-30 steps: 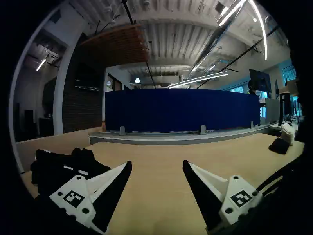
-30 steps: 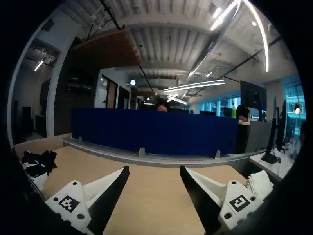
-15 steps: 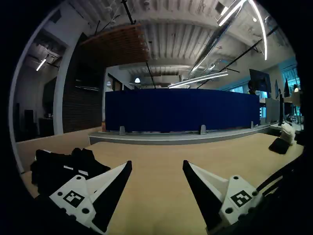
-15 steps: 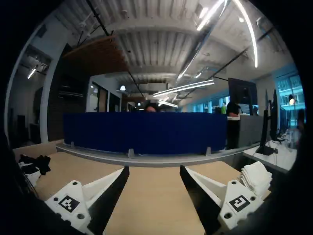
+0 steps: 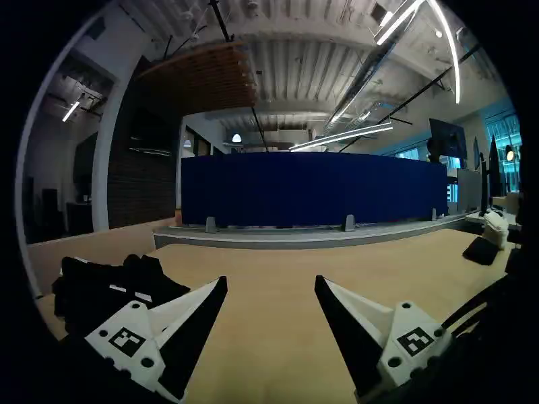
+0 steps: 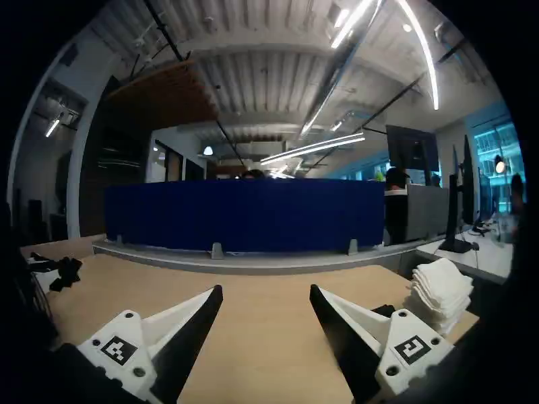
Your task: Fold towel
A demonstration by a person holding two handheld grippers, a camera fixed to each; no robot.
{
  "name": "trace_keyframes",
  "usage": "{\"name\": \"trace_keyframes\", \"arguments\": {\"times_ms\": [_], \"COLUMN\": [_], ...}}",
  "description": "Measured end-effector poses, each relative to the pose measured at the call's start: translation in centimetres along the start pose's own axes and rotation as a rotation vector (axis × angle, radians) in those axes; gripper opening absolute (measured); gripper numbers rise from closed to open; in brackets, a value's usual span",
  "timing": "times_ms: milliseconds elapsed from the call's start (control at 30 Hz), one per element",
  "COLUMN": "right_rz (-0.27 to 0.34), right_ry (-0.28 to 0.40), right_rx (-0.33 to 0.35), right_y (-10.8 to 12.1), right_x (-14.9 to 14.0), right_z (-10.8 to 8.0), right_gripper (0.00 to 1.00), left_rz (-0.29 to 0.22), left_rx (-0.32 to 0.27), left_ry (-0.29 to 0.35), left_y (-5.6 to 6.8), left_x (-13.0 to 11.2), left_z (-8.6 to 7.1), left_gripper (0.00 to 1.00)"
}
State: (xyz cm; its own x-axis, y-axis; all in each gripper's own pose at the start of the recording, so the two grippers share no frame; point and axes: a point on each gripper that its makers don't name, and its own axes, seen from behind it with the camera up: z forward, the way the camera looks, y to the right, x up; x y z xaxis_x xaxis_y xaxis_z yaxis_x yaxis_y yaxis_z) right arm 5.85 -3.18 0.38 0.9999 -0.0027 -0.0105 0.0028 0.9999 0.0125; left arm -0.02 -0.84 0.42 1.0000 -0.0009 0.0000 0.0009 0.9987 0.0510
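Over a pale, smooth wooden tabletop (image 5: 269, 259), the left gripper view faces a long dark-blue fabric partition (image 5: 313, 188) that stands on a grey rail along the table's far edge. The left gripper (image 5: 269, 279) is released: its white wedge-shaped fingers with black inner faces are spread wide with nothing between them. Well in front of the partition's left end lies a crumpled heap of black cloth (image 5: 101, 283), partly hidden by one finger. Past the partition's right end sits a small white cloth bundle (image 5: 497, 229), too far off to make out its folds. A flat dark item (image 5: 482, 250) lies just beside it.

From the right gripper view, the right gripper (image 6: 265, 289) is also slack, its fingers apart over bare wood. In front of the partition's right end, near the table corner, rests a stack of white folded towels (image 6: 441, 293). Its soft layers are piled neatly, with rounded, slightly sagging edges. A small black object (image 6: 384, 310) lies at the foot of the stack, on the side nearer the gripper.
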Motion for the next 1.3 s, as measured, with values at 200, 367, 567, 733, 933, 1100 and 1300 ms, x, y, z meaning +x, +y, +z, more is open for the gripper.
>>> {"name": "trace_keyframes", "arguments": {"times_ms": [200, 367, 567, 733, 933, 1100, 1300], "right_rz": [0.007, 0.010, -0.004, -0.010, -0.010, -0.005, -0.004], "right_ry": [-0.008, -0.011, -0.009, -0.014, -0.017, -0.010, -0.007], "right_rx": [-0.013, -0.021, -0.022, -0.017, -0.015, -0.023, -0.027], "right_y": [1.3, 2.1, 2.6, 2.5, 2.4, 2.5, 2.6], "right_x": [-2.5, -4.0, -5.0, -5.7, -6.4, -6.2, -6.2], "right_z": [0.0, 0.0, 0.1, 0.1, 0.0, 0.1, -0.1], "right_gripper": [1.00, 1.00, 1.00, 1.00, 1.00, 1.00, 1.00], "left_rz": [0.000, 0.000, 0.000, 0.000, 0.000, 0.000, 0.000], "left_rx": [0.000, 0.000, 0.000, 0.000, 0.000, 0.000, 0.000], "left_ry": [0.000, 0.000, 0.000, 0.000, 0.000, 0.000, 0.000], "left_y": [0.0, 0.0, 0.0, 0.0, 0.0, 0.0, 0.0], "left_x": [0.0, 0.0, 0.0, 0.0, 0.0, 0.0, 0.0], "left_z": [0.0, 0.1, 0.1, 0.1, 0.1, 0.1, 0.1], "left_gripper": [0.97, 0.97, 0.97, 0.97, 0.97, 0.97, 0.97]}}
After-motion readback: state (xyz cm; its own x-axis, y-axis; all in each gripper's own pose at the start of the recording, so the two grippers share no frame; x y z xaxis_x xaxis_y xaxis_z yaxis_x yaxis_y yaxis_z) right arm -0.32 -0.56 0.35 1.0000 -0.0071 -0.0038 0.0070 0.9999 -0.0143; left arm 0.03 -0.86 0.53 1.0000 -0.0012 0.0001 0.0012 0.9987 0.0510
